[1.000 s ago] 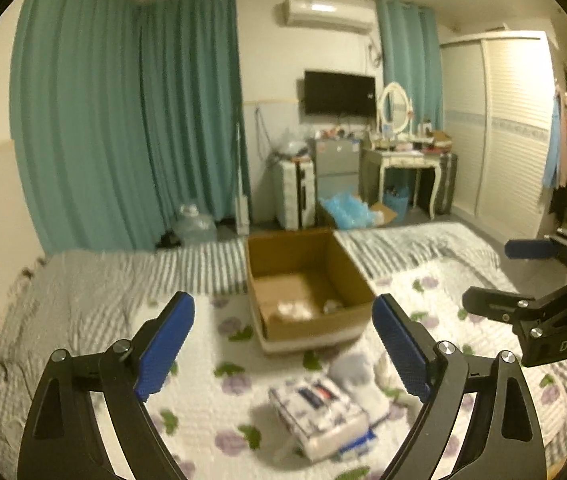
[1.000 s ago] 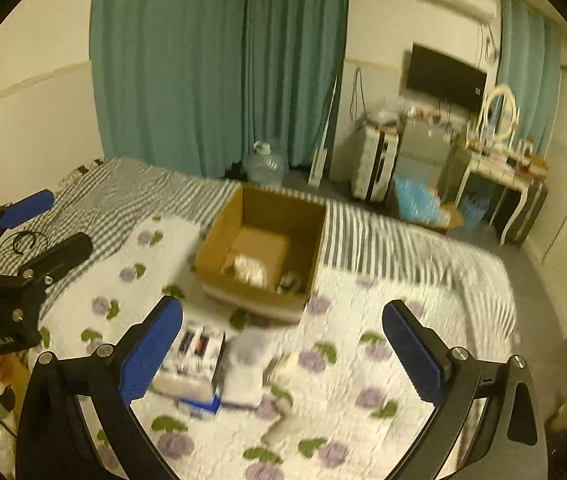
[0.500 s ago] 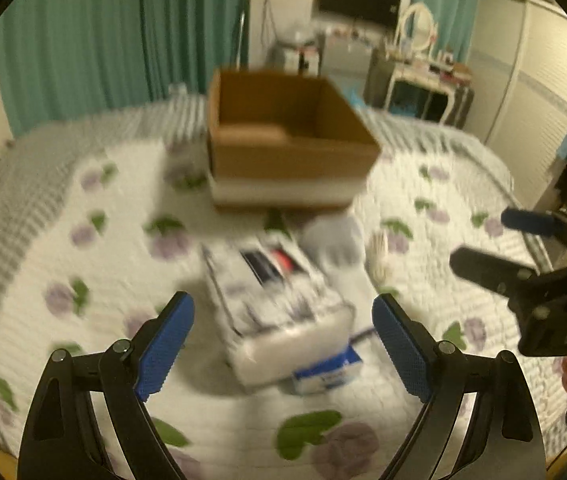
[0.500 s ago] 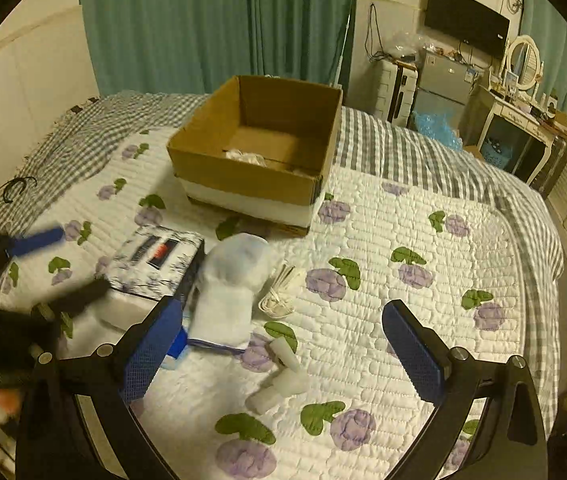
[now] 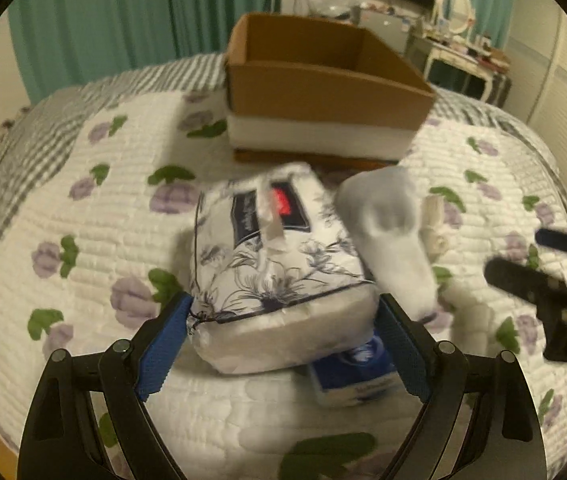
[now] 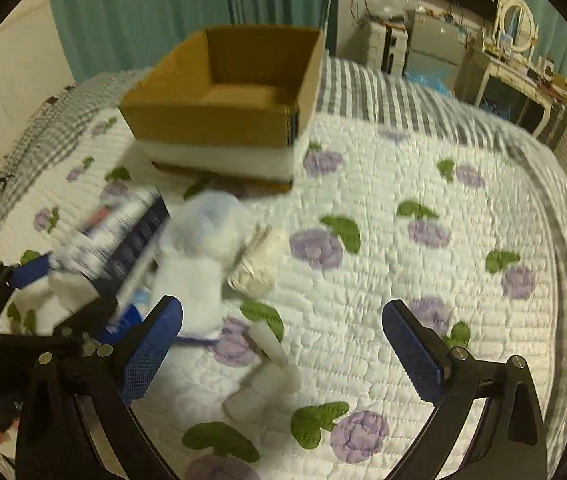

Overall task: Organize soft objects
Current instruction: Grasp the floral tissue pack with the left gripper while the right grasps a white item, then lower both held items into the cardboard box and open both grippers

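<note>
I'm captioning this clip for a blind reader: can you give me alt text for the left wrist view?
The left tool, jaws wide open, straddles a white floral-printed soft tissue pack lying on a white quilt with purple flowers. A white sock-like bundle lies just right of the pack, an open brown cardboard box stands behind, and the right tool shows at the right edge.

one cardboard box (image 5: 323, 92), one flower-printed tissue pack (image 5: 275, 264), one small blue-and-white pack (image 5: 357, 376) under it. one white sock (image 5: 391, 232), one folded cream cloth (image 6: 259, 256), two small white rolls (image 6: 267, 376). two grippers, left (image 5: 283, 340) and right (image 6: 283, 348).
</note>
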The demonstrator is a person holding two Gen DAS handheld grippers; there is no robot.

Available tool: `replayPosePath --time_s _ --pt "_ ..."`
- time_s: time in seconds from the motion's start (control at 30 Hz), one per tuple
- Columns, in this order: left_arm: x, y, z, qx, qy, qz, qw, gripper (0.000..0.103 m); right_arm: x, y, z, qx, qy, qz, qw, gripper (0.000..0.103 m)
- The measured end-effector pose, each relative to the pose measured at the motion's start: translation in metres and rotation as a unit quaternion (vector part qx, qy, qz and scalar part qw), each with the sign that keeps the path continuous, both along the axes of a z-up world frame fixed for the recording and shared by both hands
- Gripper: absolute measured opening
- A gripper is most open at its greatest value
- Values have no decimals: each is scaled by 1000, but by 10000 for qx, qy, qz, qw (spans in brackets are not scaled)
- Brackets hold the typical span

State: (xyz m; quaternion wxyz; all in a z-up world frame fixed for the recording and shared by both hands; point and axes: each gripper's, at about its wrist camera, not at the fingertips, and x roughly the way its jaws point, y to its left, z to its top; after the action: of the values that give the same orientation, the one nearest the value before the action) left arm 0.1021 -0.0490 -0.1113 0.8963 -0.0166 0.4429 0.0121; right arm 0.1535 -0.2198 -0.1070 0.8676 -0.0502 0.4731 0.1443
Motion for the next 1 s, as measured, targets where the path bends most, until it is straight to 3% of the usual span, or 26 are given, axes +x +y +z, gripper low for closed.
replayPosePath --time_s 0.17,0.23,0.27,0.33,0.37,0.4,0.43,0.67,1.0 --pt "6 16 -11 -235 168 -63 9996 92 -4 0 -41 -70 556 62 9984 98" --pt "6 17 -11 -246 115 -191 9994 92 -3 1 -59 -51 871 35 9962 86" --pt "6 18 -11 -282 115 -229 9993 91 -2 1 -67 -34 1014 7 9948 76" --pt "8 20 -13 -468 154 -323 9983 90 -3 1 -73 -83 1011 -62 9948 70" --pt "9 21 -14 -532 175 -359 9978 85 -4 1 -72 -99 977 -60 9951 59" --pt "8 22 -14 -583 172 -375 9974 84 -4 1 -70 -65 978 -53 9952 41" --pt "8 23 -14 -620 157 -390 9972 84 -4 -1 -68 -8 989 -69 9951 36" --pt "0 27 -4 -675 11 -595 9959 80 -9 -11 -57 224 955 -274 9948 33" --pt "-25 37 41 -554 -546 -808 9937 80 -23 -11 23 243 94 -310 9992 32"
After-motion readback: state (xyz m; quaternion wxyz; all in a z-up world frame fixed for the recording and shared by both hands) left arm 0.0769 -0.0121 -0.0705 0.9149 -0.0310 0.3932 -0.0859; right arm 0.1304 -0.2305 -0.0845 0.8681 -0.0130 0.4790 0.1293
